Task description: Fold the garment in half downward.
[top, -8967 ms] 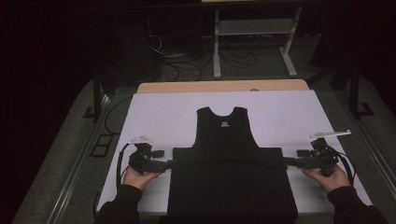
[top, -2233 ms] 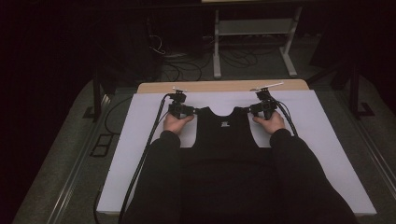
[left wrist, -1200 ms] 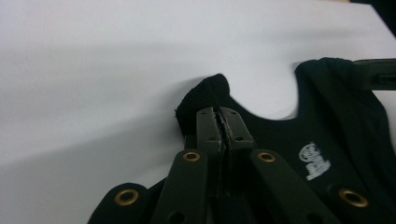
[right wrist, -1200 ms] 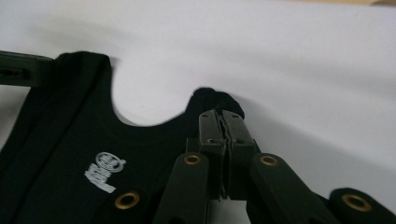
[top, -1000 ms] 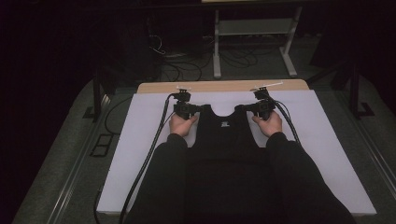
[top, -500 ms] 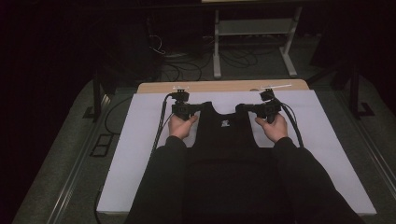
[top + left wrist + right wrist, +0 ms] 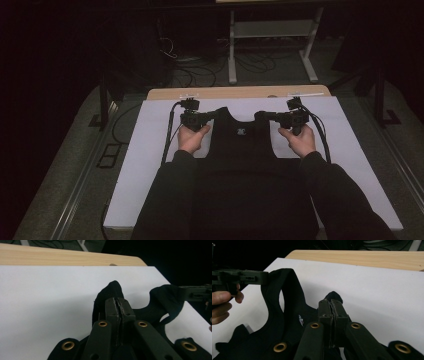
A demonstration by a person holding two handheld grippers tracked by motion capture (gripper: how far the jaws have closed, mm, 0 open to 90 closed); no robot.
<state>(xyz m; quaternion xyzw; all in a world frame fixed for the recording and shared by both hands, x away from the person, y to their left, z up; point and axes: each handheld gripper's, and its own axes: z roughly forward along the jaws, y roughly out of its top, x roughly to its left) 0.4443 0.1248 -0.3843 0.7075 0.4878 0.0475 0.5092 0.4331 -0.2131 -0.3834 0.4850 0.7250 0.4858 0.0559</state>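
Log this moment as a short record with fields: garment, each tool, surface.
garment: black tank top, neck end toward the far edge, held by both shoulder straps
left tool: shut on the left shoulder strap
right tool: shut on the right shoulder strap
surface: white sheet on a wooden table
background: dark floor with cables

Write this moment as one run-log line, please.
left claw: shut on tank top strap | right claw: shut on other strap | surface: white sheet
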